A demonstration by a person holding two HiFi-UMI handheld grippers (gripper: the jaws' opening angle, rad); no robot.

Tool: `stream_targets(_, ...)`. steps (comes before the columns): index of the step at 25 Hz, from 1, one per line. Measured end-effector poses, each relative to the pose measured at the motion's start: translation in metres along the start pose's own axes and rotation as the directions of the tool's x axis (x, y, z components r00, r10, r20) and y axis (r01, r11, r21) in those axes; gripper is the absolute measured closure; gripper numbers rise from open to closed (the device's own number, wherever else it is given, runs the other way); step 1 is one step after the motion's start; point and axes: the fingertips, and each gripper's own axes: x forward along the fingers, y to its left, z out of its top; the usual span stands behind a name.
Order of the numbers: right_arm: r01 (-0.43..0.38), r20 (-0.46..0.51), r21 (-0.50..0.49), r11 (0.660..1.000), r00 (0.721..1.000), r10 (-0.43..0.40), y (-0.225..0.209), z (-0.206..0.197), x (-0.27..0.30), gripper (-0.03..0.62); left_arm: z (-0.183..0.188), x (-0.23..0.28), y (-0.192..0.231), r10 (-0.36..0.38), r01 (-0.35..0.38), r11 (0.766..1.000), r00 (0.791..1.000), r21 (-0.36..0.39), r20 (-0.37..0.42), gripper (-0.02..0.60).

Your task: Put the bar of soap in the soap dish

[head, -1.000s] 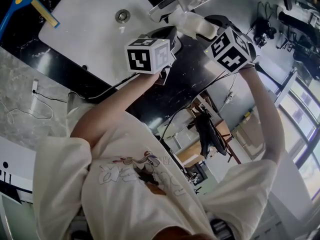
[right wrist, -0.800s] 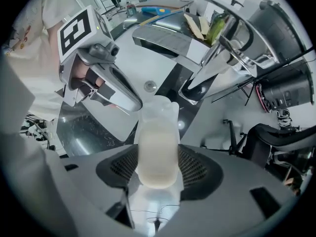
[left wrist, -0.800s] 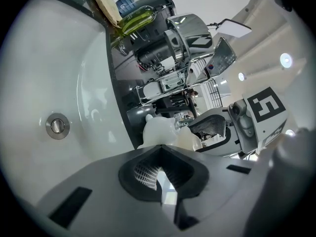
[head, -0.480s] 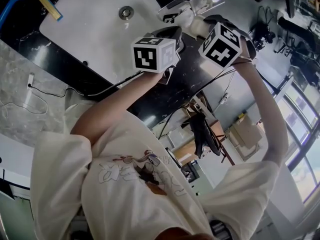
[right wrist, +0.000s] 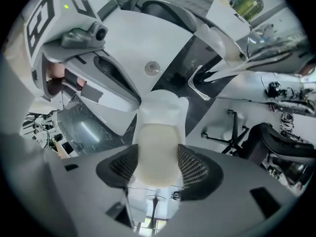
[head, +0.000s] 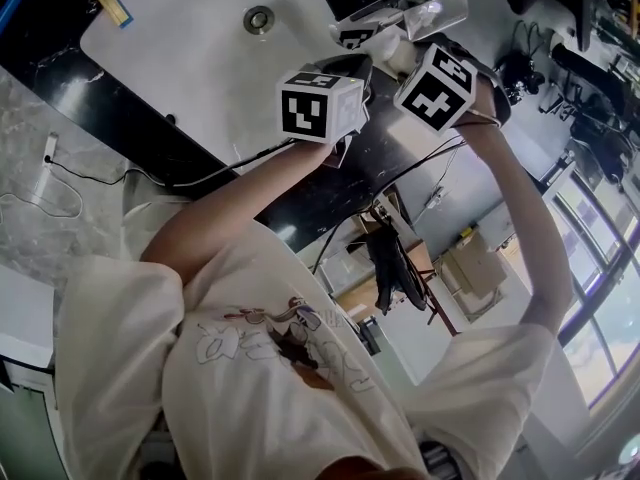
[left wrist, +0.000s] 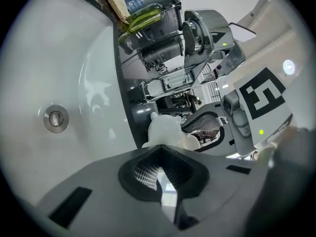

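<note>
A cream bar of soap (right wrist: 157, 142) sits between the mesh pads of my right gripper (right wrist: 158, 157), which is shut on it and points steeply down. Just beyond the bar lies the white soap dish (right wrist: 164, 107), also seen from the left gripper view (left wrist: 165, 128). My left gripper (left wrist: 163, 149) reaches the dish's near edge with its jaws closed on that rim. In the head view both grippers meet over the black counter, the left gripper (head: 360, 66) beside the right gripper (head: 402, 56), with the dish (head: 392, 48) between them.
A white sink basin (head: 200, 48) with a round drain (head: 259, 18) lies left of the dish. A chrome tap (right wrist: 197, 88) and a green bottle (left wrist: 145, 16) stand behind it. A cable (head: 200, 178) trails off the black counter (head: 390, 148).
The right gripper has tipped and rolled, its marker cube moving slightly left toward the left gripper. The left gripper has stayed by the dish. The head view has drifted a little.
</note>
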Motion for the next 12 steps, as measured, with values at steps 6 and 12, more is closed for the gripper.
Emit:
stream_targets(6,-0.011,-0.012,0.023,1.000,1.000,0.011,-0.0012,0.0020,0.0022,0.333,0.0001,0.0008,0.0011,-0.005,0.005,1.000,1.000,-0.004,-0.001,0.575)
stream_targets(12,-0.015,0.005,0.020,1.000,1.000,0.015,0.0004,-0.0010,0.0005,0.332,0.0000,0.0003,-0.0009,-0.003,0.003,1.000,1.000,0.001,0.003,0.575)
